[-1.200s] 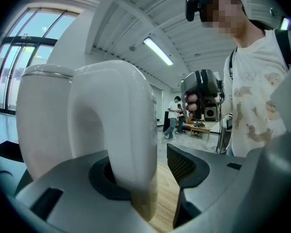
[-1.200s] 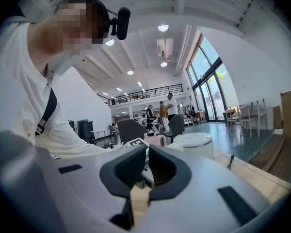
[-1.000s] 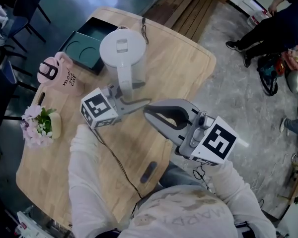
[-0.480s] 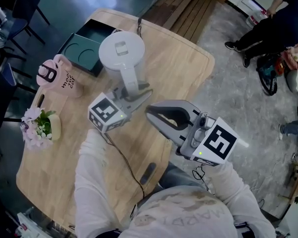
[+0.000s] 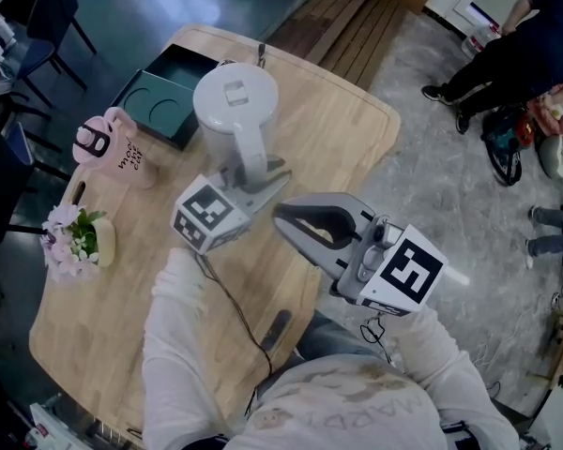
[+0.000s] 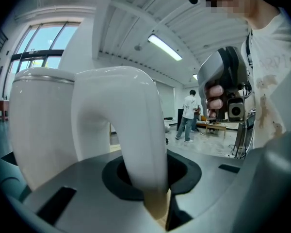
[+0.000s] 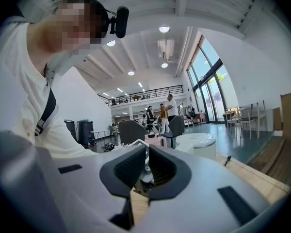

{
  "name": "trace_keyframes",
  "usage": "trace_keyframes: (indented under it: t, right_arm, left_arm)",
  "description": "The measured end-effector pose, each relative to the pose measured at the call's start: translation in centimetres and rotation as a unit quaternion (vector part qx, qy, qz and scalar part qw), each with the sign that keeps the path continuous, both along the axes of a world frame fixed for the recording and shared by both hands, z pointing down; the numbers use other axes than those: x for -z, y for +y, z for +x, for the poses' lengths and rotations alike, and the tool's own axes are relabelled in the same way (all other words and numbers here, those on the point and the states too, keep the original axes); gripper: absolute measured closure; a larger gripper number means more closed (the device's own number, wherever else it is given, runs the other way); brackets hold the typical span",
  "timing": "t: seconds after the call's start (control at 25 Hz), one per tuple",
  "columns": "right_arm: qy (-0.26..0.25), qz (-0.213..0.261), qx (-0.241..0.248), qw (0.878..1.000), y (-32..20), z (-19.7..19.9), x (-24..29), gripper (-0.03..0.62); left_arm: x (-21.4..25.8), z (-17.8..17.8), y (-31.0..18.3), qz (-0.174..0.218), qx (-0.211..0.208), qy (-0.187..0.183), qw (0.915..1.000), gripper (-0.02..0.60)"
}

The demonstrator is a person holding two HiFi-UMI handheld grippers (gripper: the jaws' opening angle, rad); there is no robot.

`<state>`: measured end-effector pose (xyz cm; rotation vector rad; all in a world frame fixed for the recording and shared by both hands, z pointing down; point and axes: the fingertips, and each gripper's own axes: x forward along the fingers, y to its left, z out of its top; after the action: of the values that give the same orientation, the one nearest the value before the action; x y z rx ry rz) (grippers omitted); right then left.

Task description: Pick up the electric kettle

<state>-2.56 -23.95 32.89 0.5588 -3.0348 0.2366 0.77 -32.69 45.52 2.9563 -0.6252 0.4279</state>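
The white electric kettle [image 5: 235, 101] stands on the wooden table [image 5: 347, 129], its lid up and its arched handle [image 5: 253, 148] toward me. My left gripper [image 5: 263, 172] is shut on that handle near its lower end. In the left gripper view the handle [image 6: 131, 130] runs down between the pads of the left gripper [image 6: 153, 188], with the kettle's body [image 6: 43, 125] at the left. My right gripper [image 5: 280, 216] hovers just right of the left one, shut and empty. The right gripper view shows the right gripper [image 7: 146, 166] with its pads together and the kettle [image 7: 196, 142] beyond.
A pink mug [image 5: 108, 143], a dark green tray [image 5: 164, 97] and a small bunch of flowers [image 5: 75, 237] sit on the table's left side. A black cable [image 5: 235, 312] trails from the left gripper toward me. People stand on the floor at the right [image 5: 516, 54].
The left gripper's jaws stood wide either side of the handle a second ago; they have closed on it. The left gripper edged toward the kettle. The right gripper has kept still.
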Motion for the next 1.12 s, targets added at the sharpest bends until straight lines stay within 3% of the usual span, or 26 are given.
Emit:
trace_keyframes:
  t: [0.2,0.56,0.84,1.12]
  right_arm:
    - [-0.002,0.004,-0.002,1.000,0.6,1.1,0.6,0.565]
    - [-0.018,0.025,0.006,1.000,3.4,3.5,3.2,0.565]
    - [-0.024,0.043,0.000,0.999,8.3,5.0,5.1,0.565]
    - [-0.021,0.062,-0.010,0.998,18.0,4.7,6.3,0.565]
  left_arm:
    - [2.9,1.1,1.7,0.009,-0.009,0.020,0.9997,0.506]
    - [8.5,1.8,6.1,0.042,0.012,0.016,0.9989,0.506]
    - [11.9,1.7,13.9,0.052,0.023,0.017,0.9982,0.506]
    - [14.6,1.5,25.4,0.064,0.015,0.014,0.9978,0.506]
